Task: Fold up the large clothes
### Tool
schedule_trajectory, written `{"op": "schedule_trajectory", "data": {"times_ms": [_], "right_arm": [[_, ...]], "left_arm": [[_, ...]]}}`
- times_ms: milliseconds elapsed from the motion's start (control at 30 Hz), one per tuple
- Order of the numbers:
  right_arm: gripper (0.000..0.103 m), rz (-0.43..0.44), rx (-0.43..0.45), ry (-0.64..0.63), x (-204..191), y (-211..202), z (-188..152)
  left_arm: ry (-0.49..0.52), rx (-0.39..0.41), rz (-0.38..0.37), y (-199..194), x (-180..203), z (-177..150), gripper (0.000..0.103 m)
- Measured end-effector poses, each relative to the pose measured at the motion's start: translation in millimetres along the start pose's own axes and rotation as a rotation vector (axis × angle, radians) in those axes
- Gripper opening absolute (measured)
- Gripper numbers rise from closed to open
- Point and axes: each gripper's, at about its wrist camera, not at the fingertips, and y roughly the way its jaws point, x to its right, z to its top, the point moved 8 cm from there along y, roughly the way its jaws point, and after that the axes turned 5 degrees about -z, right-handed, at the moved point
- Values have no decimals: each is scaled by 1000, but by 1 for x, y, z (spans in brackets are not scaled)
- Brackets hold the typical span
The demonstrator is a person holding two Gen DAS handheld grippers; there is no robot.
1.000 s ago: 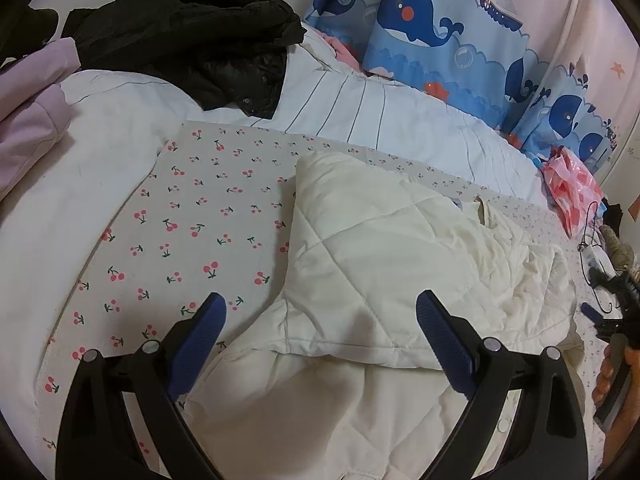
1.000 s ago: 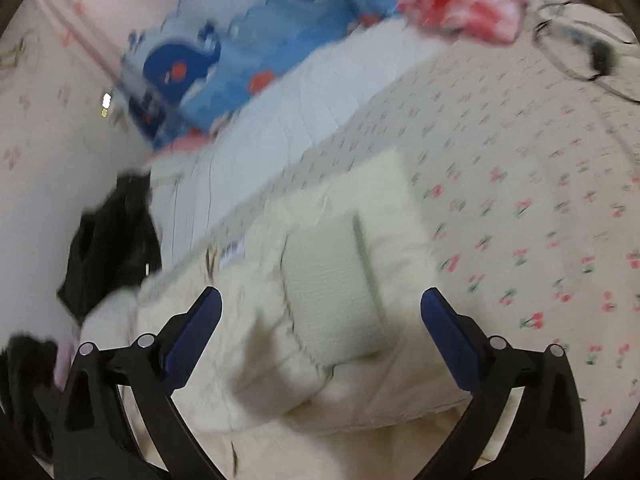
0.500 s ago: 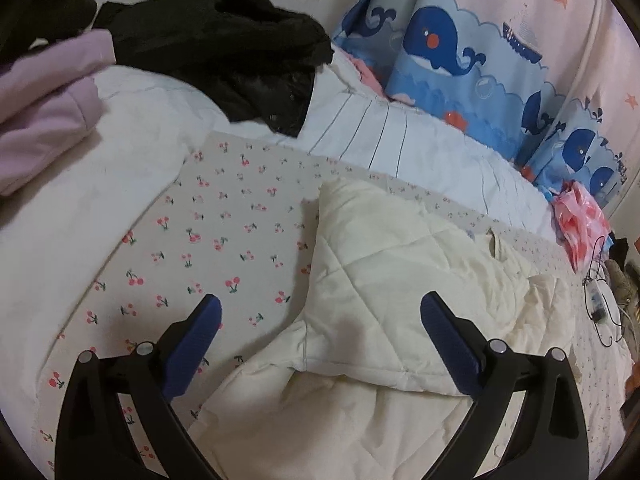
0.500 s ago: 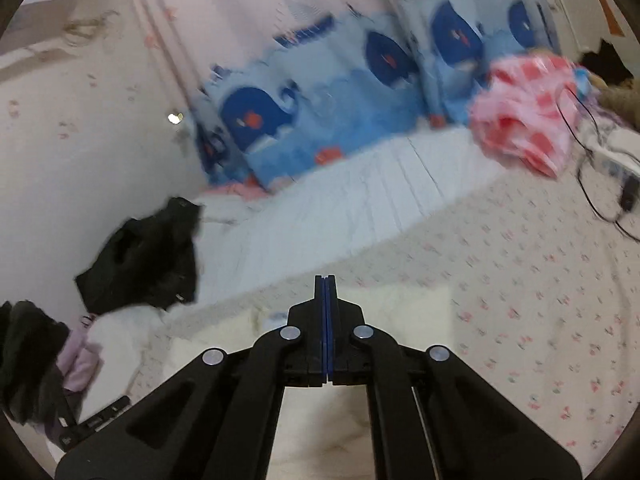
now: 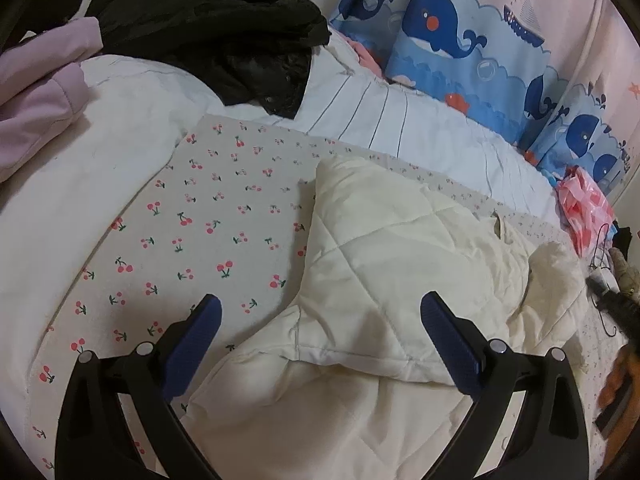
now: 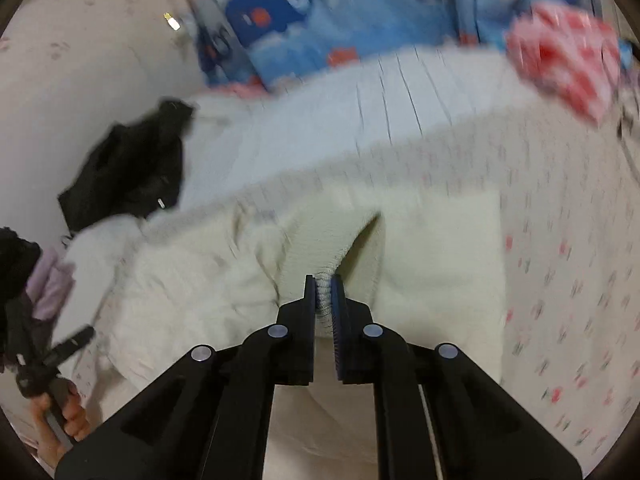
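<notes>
A cream quilted jacket [image 5: 384, 264] lies partly folded on the cherry-print sheet [image 5: 192, 232]. It also shows in the right wrist view [image 6: 432, 248]. My left gripper [image 5: 320, 336] is open and empty, hovering just above the jacket's near folded edge. My right gripper [image 6: 323, 292] is shut on the jacket's ribbed cuff [image 6: 336, 244] and holds it lifted over the jacket body. The right wrist view is blurred by motion.
A black garment [image 5: 224, 40] and a lilac one [image 5: 36, 92] lie at the far left on a white duvet [image 5: 100, 128]. Whale-print curtains [image 5: 460, 36] hang behind. A pink plastic bag [image 5: 584, 208] and cables [image 5: 600, 256] lie at the right.
My right gripper closed from wide open and now pinches the ribbed cuff, lifting it. My left gripper stayed open and shifted slightly over the jacket's edge.
</notes>
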Motion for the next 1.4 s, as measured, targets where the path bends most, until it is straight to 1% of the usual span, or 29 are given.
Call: {"op": "schedule_trajectory", "data": {"times_ms": [33,100,167,233,267,300,333,367,400,467,533,567,600,667,700,733,767,833,867,900,967,1000,1067,1100,1167,1233,1333,1367,1400], "right_arm": [[7,10,38,8,-1,-13,9],[7,26,60,39,3,-26,19],[8,42,36,81,14,-26,20],[9,42,-7,128,30,-18,9],[12,33,-53,157,40,-9,-2],[29,22,-79,181,46,-5,-10],[41,6,-98,207,54,-1,-17],[62,-4,-98,228,60,1,-22],[66,-11,-90,238,63,3,-25],[66,-25,-91,244,68,9,-29],[66,-78,-71,220,70,9,-29],[67,-105,-40,211,72,6,-25],[71,-107,-34,210,71,7,-25],[78,-105,-57,200,69,12,-30],[79,-102,-92,192,67,20,-37],[79,-69,-123,190,61,27,-44],[72,-26,-134,174,53,31,-50],[38,-26,-110,105,41,31,-54],[5,-38,-105,77,36,30,-53],[5,-15,-68,67,29,22,-46],[5,-7,15,36,17,1,-30],[5,5,81,18,7,-17,-19],[5,29,146,11,-2,-37,-6],[5,54,195,13,-5,-51,0],[5,63,233,29,-3,-64,9],[5,68,282,62,8,-79,17],[5,49,304,119,30,-88,25],[5,17,268,154,45,-80,22],[5,-3,213,167,54,-69,18]], "left_arm": [[-2,16,1,-3,0,2,95],[-2,30,4,-5,0,4,95],[-2,24,5,-4,0,4,95],[-5,8,3,-1,0,1,95],[-7,0,1,1,0,0,95],[-7,-5,-1,2,0,-1,95],[-3,-7,-3,2,1,-2,95],[2,-8,-3,2,2,-2,95],[7,-7,0,2,3,-2,95],[14,-9,3,3,4,-2,95],[14,-13,4,4,3,-3,95],[14,-14,6,5,3,-3,95],[12,-13,8,5,3,-3,95],[6,-14,7,5,2,-3,95],[6,-16,6,6,2,-4,95],[9,-20,6,7,3,-4,95],[12,-22,7,8,4,-5,95],[22,-26,9,9,6,-7,95],[24,-26,9,9,6,-7,95],[26,-24,10,9,7,-7,95],[28,-16,13,8,7,-6,95],[27,-9,16,7,7,-6,95],[20,0,18,6,6,-4,95],[16,0,18,6,5,-4,95],[10,-2,20,6,3,-4,95],[4,-1,20,6,2,-4,95],[0,3,21,5,0,-4,95],[-2,4,21,5,0,-4,95],[-2,2,19,5,0,-4,95]]}}
